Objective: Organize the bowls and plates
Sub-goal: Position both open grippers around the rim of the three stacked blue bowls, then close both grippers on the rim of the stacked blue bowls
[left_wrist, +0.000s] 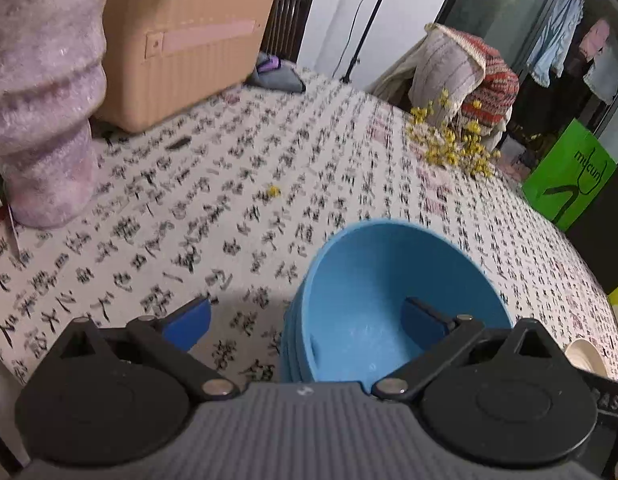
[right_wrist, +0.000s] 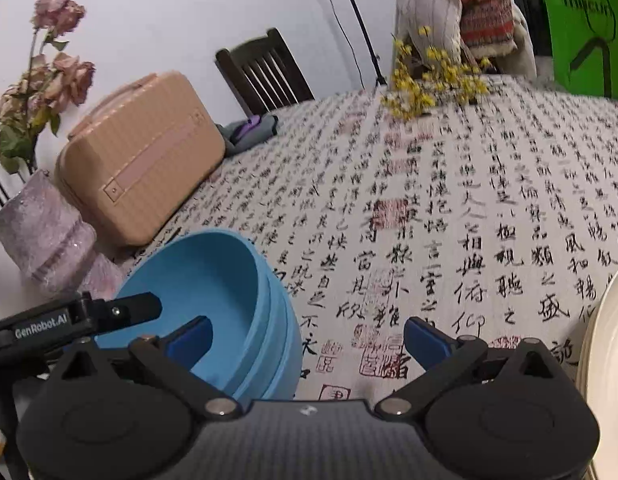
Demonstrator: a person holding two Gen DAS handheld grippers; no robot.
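Upright, mouths upward: nested blue bowls (left_wrist: 373,308) on the tablecloth (left_wrist: 229,208).

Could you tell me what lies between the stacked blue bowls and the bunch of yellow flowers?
Only bare calligraphy-print tablecloth lies between the stacked blue plastic bowls and the yellow flowers, seen in the right wrist view.

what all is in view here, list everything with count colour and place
bowls: a nested stack, count unclear, blue, near table edge
plate: one, cream, right edge
tablecloth: one, white with black script, covers table
case: one, peach, far left on table
vase: one, pink, beside case, holds faded roses
yellow flowers: one bunch, far side of table
chair: one, dark, behind table
green bag: one, right of table
left gripper: open, one of its fingers inside top bowl
right gripper: open, empty
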